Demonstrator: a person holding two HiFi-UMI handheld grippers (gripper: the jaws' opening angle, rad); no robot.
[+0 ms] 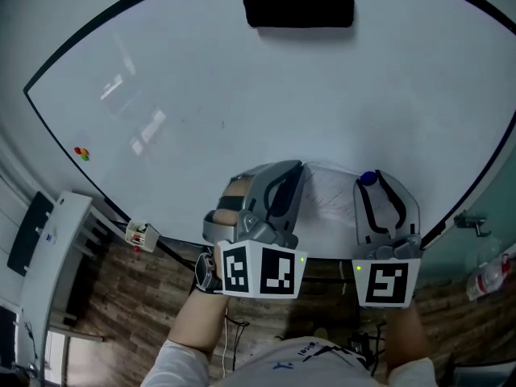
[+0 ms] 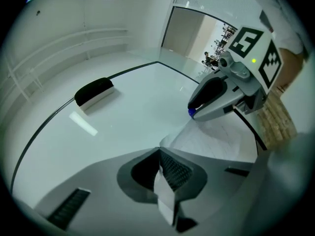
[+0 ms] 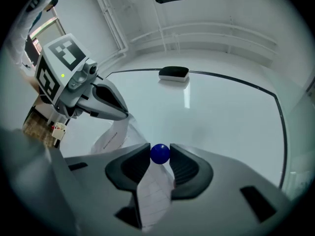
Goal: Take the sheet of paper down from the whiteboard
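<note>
The sheet of paper (image 1: pixel 326 196) hangs low on the whiteboard (image 1: pixel 242 95), pinned at its upper right by a round blue magnet (image 1: pixel 368 178). My left gripper (image 1: pixel 278 172) is shut on the sheet's left edge; the paper (image 2: pixel 216 141) runs back between its closed jaws (image 2: pixel 160 151) and bows off the board. My right gripper (image 3: pixel 160 153) has both pads against the blue magnet (image 3: pixel 160 153), with the paper (image 3: pixel 155 191) below it. Each gripper shows in the other's view: the right (image 2: pixel 194 111), the left (image 3: pixel 123 114).
A black eraser (image 1: pixel 298 5) sticks to the board high above the grippers. Small coloured magnets (image 1: pixel 81 153) sit near the board's left edge. A small box (image 1: pixel 142 234) hangs at the lower frame. A white shelf (image 1: pixel 48 256) stands left, a bottle (image 1: pixel 488 279) right.
</note>
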